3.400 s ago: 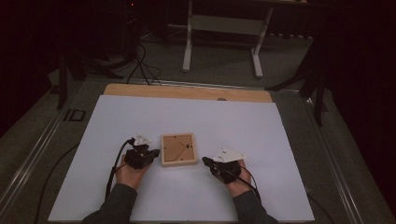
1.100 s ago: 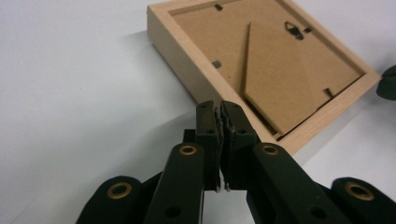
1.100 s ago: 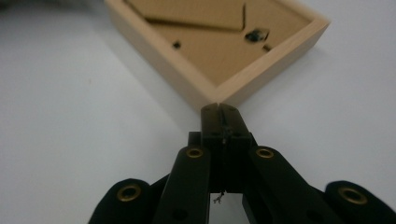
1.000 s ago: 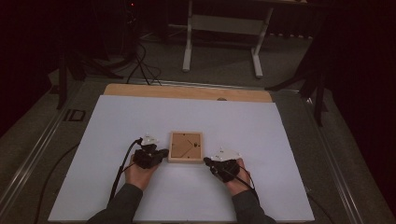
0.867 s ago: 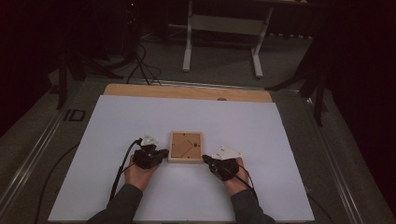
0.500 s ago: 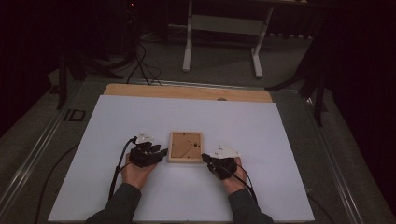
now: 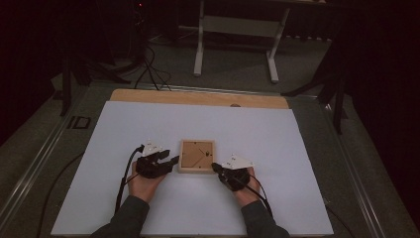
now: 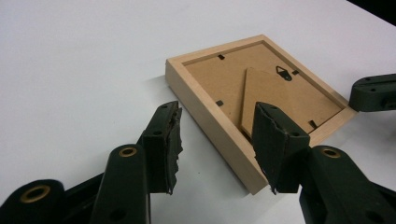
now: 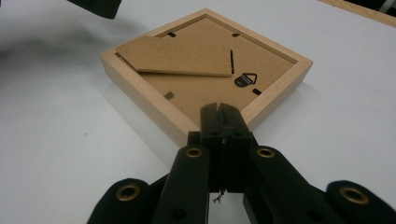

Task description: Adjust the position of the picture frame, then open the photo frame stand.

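dark room, white table sheet over wood top. left gripper jaws spread — straddling near-left corner of wooden frame, not clamped. frame lies face down mid-table, backing board up. right gripper jaws pressed together, nothing between — tip at frame's right corner, contact unclear.

Your frame lay face down, flat on the white sheet, mid-table. Pale wood, square; brown backing board up, stand flap folded flat, small metal hanger near one edge.
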`<act>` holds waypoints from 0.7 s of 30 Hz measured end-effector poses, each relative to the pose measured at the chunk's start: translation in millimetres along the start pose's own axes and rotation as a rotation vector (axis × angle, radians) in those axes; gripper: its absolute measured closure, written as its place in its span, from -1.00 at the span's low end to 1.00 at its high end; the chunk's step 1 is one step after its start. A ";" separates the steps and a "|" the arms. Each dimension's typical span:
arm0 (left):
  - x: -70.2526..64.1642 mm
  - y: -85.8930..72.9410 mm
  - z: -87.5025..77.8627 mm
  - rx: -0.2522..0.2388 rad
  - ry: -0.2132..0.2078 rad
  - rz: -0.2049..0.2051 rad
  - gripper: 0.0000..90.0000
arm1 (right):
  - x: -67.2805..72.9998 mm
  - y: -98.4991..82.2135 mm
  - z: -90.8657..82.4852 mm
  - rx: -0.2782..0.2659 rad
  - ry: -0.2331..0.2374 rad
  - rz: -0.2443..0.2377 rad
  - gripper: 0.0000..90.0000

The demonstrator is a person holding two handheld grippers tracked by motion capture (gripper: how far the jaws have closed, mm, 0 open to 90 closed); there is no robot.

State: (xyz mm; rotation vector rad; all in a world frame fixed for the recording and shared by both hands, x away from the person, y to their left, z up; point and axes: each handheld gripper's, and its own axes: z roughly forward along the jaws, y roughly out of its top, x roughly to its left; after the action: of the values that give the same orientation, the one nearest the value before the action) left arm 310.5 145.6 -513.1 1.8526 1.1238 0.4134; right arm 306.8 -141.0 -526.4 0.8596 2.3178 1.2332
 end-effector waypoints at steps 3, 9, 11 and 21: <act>-2.9 3.0 -1.5 -0.007 -0.021 -0.012 0.12 | -0.6 -0.6 0.0 -0.005 0.004 -0.008 0.98; -11.9 10.0 -5.7 -0.027 -0.031 0.016 0.07 | -0.9 -1.1 -0.2 -0.006 0.002 -0.016 0.96; -13.9 11.0 -6.2 -0.027 -0.031 0.022 0.06 | -1.0 -1.3 -0.2 -0.008 0.002 -0.015 0.96; -22.0 14.7 3.7 0.006 -0.034 0.053 -0.04 | 0.6 -2.1 -0.1 -0.014 -0.003 -0.006 0.99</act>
State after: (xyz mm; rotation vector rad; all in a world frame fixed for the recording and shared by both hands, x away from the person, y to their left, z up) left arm 309.1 122.8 -499.5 1.8915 1.0558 0.4081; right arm 305.5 -141.6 -528.1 0.8485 2.3053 1.2426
